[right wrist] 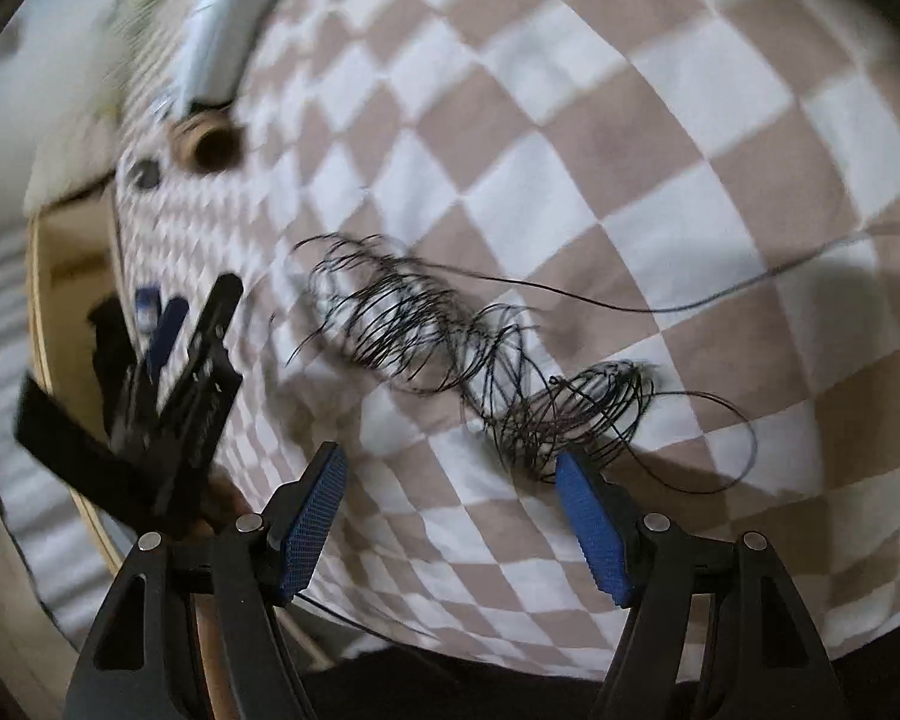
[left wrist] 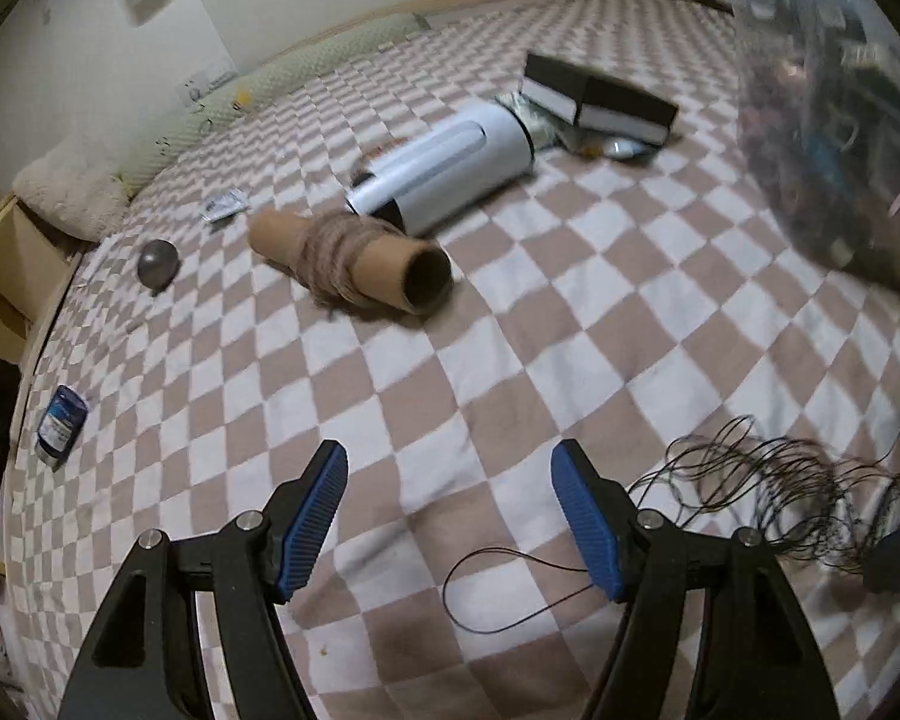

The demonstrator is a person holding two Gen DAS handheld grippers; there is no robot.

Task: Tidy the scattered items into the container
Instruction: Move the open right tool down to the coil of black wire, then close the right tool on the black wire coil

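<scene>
The bed (left wrist: 510, 360), covered in a tan-and-white checked blanket, carries all scattered items; a clear, blurred container (left wrist: 822, 108) with mixed contents shows at 1 o'clock in the left wrist view, well apart from the nearest items.

A white cylinder (left wrist: 450, 168) lies on its side toward 12 o'clock; just beyond it, black-and-white boxes (left wrist: 600, 99) rest against its far end; a cardboard tube (left wrist: 354, 264) wound with twine lies just beside the cylinder's near end, at 11 o'clock.

A loose tangle of thin black wire (right wrist: 480, 372) lies at 4 o'clock from the left claw (left wrist: 450, 522) and directly ahead of the right claw (right wrist: 450, 516); its near loops are touching or just beside the right claw's right pad; contact cannot be confirmed.

A grey ball (left wrist: 159, 264) sits at 10 o'clock; a small blue packet (left wrist: 60, 423) lies at 9 o'clock near the bed edge.

Both claws stand wide open and hold nothing.

Step in hand, by judgement: approach to the wire tangle with the right claw. Next move calls for advancing over the densest loops, then closing; the springy strands may slip or trail, so gather the bulk, not a single strand.
</scene>
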